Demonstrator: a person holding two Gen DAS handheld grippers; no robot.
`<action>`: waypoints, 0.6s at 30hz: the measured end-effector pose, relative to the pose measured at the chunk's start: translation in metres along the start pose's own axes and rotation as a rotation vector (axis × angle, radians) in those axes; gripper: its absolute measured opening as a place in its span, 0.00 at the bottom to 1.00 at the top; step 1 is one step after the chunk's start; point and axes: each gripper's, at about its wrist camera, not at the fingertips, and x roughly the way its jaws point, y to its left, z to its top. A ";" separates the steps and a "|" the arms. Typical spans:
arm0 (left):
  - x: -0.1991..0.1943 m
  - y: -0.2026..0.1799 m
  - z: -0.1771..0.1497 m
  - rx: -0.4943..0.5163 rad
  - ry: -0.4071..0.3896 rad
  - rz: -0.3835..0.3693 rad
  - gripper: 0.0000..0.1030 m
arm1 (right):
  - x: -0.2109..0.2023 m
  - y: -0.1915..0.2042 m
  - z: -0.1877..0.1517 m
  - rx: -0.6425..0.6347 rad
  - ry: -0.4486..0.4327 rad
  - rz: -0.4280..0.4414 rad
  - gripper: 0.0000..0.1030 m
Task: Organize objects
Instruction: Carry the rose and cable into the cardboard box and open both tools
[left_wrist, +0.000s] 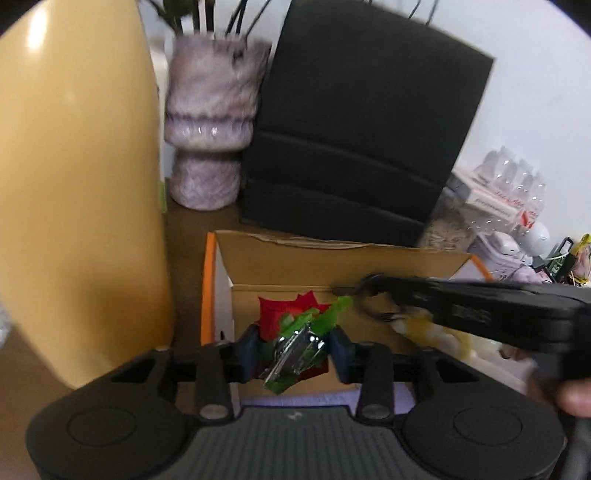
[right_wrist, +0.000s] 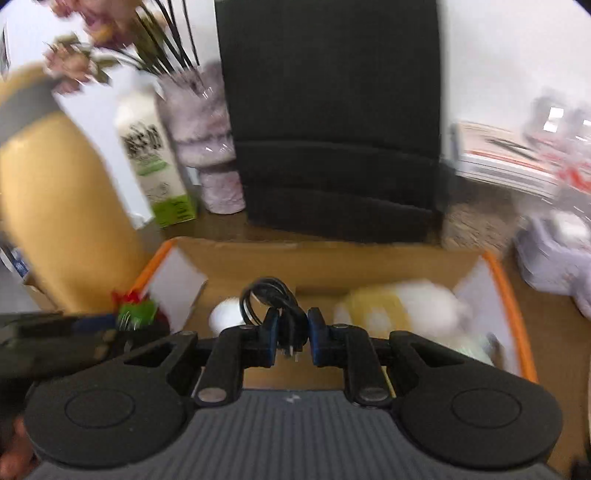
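Flower (left_wrist: 295, 332), red with green leaves and a shiny clip, sits lower centre of the left wrist view, pinched between the closed jaws of the left gripper (left_wrist: 293, 350) above the open box (left_wrist: 332, 258). The right gripper (left_wrist: 461, 310) reaches in from the right edge, with the coiled cable (left_wrist: 371, 299) at its tip. Behind stand a vase (left_wrist: 210, 125) upper left and a black case (left_wrist: 362, 122) at top centre.

In the right wrist view the right gripper (right_wrist: 291, 334) is closed on the black cable (right_wrist: 269, 295) at centre, over the box (right_wrist: 295, 258). The flower (right_wrist: 135, 310) shows at the left edge. A yellow bottle (right_wrist: 59, 206) fills the left, with a carton (right_wrist: 151, 155) beside it.
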 end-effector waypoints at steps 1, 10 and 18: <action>0.006 0.002 -0.001 0.003 -0.005 0.007 0.50 | 0.018 -0.001 0.003 -0.014 -0.014 0.032 0.41; 0.015 -0.001 0.007 0.103 -0.030 -0.044 0.57 | 0.029 -0.007 -0.012 0.025 -0.030 -0.024 0.80; -0.049 -0.006 0.005 0.085 -0.104 -0.069 0.64 | -0.019 -0.013 -0.006 0.117 -0.053 -0.029 0.86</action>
